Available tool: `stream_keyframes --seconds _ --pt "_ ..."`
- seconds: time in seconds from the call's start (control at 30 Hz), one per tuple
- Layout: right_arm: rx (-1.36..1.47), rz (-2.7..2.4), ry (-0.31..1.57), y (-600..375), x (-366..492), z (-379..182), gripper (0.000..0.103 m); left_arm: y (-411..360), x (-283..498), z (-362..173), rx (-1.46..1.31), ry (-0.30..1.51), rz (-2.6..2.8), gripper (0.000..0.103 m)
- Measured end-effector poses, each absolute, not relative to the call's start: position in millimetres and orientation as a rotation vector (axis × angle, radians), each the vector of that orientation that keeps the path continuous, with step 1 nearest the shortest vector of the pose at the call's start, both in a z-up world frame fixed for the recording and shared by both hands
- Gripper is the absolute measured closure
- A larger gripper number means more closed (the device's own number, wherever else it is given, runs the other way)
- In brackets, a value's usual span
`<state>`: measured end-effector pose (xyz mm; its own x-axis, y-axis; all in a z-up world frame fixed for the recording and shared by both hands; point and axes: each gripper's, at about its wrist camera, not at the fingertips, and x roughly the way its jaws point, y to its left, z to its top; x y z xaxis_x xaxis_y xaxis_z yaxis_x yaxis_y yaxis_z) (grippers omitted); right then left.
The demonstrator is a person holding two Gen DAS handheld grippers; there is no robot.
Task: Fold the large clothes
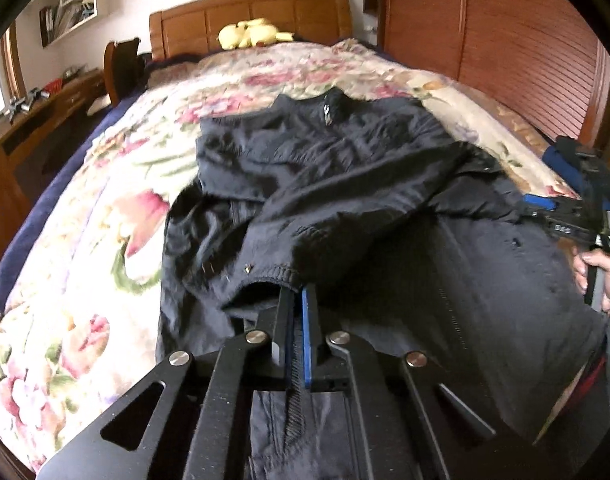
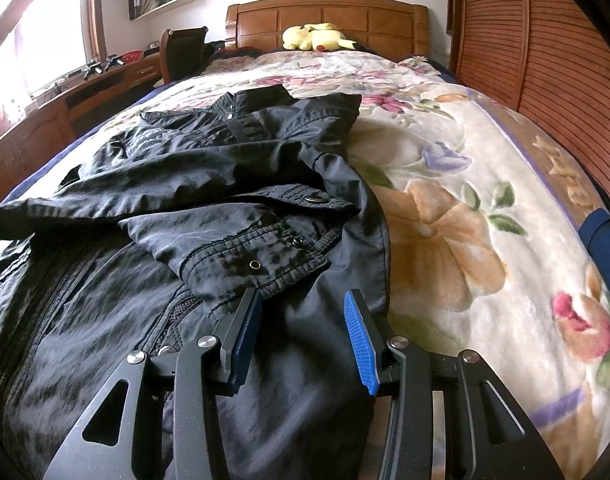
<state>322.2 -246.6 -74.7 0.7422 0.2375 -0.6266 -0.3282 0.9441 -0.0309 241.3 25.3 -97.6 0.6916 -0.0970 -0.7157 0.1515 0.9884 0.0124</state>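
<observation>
A black jacket is spread over the floral blanket of a bed, its collar pointing away from both cameras toward the wooden headboard. One sleeve is folded across the chest, and its ribbed cuff lies directly at the tips of the left hand-held gripper. This gripper's blue-padded fingers are pressed together with almost no gap between them — the cuff's edge is seen running in between the pads, so the fabric is pinched there. Ahead of it the rest of the jacket is laid out, and the zipper line runs just to its right.

The right hand-held gripper is held partly open above the jacket's lower body; nothing is gripped, and dark fabric is seen in the gap between its blue pads. Just ahead of its left finger lies a second cuff with metal snaps, folded onto the front panel. To its right the bare blanket is exposed.

In the left wrist view the right hand-held gripper is seen far to the right, carried by a hand at the jacket's edge.

A yellow plush toy rests well beyond both grippers, against the headboard — a desk stands along the left.
</observation>
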Motion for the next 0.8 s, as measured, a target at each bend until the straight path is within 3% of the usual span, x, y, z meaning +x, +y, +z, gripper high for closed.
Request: stream_keyframes --seconds 0.2,0.47,0.53,0.6,0.8 --pt "-0.142 0.311 0.664 -246.7 322.4 -74.6 0.058 25.6 230.7 -90.7 0.097 0.772 -0.102 0.097" --pt "-0.143 0.314 0.664 -247.1 322.6 -74.7 0.058 53.3 206.9 -85.9 0.06 0.71 -0.056 0.056" --pt "-0.144 0.314 0.664 -246.9 322.5 -74.7 0.058 60.3 197.3 -88.3 0.053 0.689 -0.029 0.036" --pt "-0.146 0.314 0.664 -246.9 322.2 -74.5 0.059 69.4 187.8 -92.6 0.035 0.688 -0.012 0.025" --pt "-0.144 0.312 0.663 -247.3 322.3 -74.7 0.058 91.8 174.3 -104.8 -0.006 0.717 0.037 0.024"
